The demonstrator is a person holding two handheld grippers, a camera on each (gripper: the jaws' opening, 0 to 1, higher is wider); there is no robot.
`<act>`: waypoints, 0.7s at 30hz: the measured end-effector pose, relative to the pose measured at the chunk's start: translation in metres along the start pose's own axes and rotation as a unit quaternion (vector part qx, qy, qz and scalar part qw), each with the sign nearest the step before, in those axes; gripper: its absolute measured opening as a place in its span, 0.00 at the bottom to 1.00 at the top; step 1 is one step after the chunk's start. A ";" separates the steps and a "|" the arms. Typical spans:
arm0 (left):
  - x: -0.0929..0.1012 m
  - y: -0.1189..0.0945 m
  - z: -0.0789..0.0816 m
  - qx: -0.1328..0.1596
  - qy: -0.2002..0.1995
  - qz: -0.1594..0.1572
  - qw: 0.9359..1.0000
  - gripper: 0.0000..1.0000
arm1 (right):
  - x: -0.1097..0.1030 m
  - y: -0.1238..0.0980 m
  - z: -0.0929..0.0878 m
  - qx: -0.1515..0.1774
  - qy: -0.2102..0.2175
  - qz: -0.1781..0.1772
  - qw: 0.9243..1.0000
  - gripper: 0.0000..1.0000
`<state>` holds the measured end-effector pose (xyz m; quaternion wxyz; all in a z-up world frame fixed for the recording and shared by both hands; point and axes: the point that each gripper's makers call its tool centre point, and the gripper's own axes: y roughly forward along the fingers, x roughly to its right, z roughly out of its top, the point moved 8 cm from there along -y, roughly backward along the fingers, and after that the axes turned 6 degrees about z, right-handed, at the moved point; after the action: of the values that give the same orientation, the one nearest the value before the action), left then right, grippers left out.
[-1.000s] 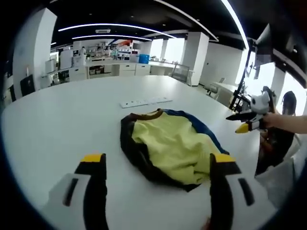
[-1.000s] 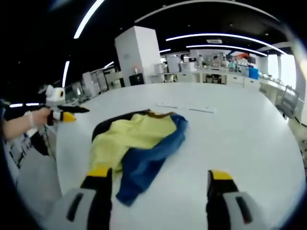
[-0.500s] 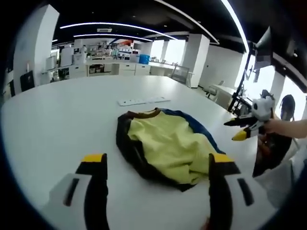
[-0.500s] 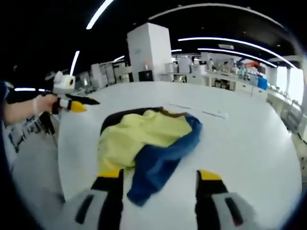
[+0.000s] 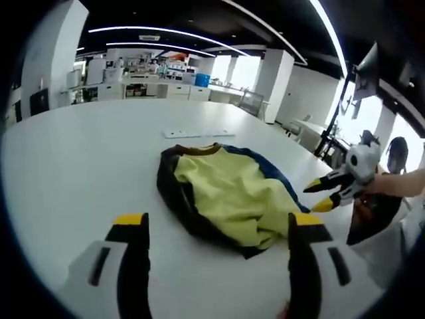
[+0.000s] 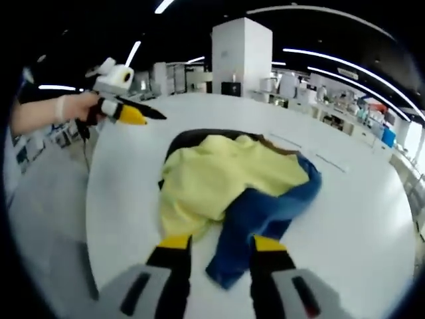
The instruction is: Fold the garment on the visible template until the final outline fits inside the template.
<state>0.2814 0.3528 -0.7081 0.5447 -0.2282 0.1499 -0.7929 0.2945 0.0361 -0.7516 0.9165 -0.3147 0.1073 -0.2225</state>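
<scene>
Now, left gripper view:
My left gripper [image 5: 216, 229]: jaws wide apart, holding nothing, just above the white table [image 5: 80, 159].
Garment [image 5: 222, 196]: crumpled yellow, black and blue top, lying on the table just past my jaw tips.
My right gripper [image 5: 323, 193]: comes in from the right, near the garment's edge.

Right gripper view:
My right gripper [image 6: 216, 243]: jaws a little apart, with the blue cloth end between the tips; I cannot tell if they touch it.
Garment [image 6: 232, 179]: yellow part on top, blue part reaching toward me.
My left gripper [image 6: 136, 114]: held in a hand at the far left, apart from the garment.
</scene>
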 end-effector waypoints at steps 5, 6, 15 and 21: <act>-0.003 -0.003 -0.005 0.000 -0.007 0.002 1.000 0.82 | 0.002 0.007 0.002 -0.013 -0.012 -0.002 1.000 0.26; -0.004 -0.004 -0.006 -0.001 -0.007 0.003 1.000 0.82 | 0.003 0.008 0.003 -0.022 -0.033 -0.013 0.999 0.24; -0.010 -0.015 -0.017 -0.004 -0.021 0.014 1.000 0.81 | 0.000 0.027 0.005 -0.041 -0.060 -0.011 0.997 0.14; -0.014 -0.018 -0.023 -0.004 -0.029 0.020 0.999 0.81 | 0.004 0.038 -0.002 -0.068 -0.064 -0.018 0.996 0.07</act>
<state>0.2595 0.3717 -0.7215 0.5632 -0.2507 0.1417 -0.7745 0.3101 0.0602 -0.7774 0.8940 -0.3913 0.0581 -0.2105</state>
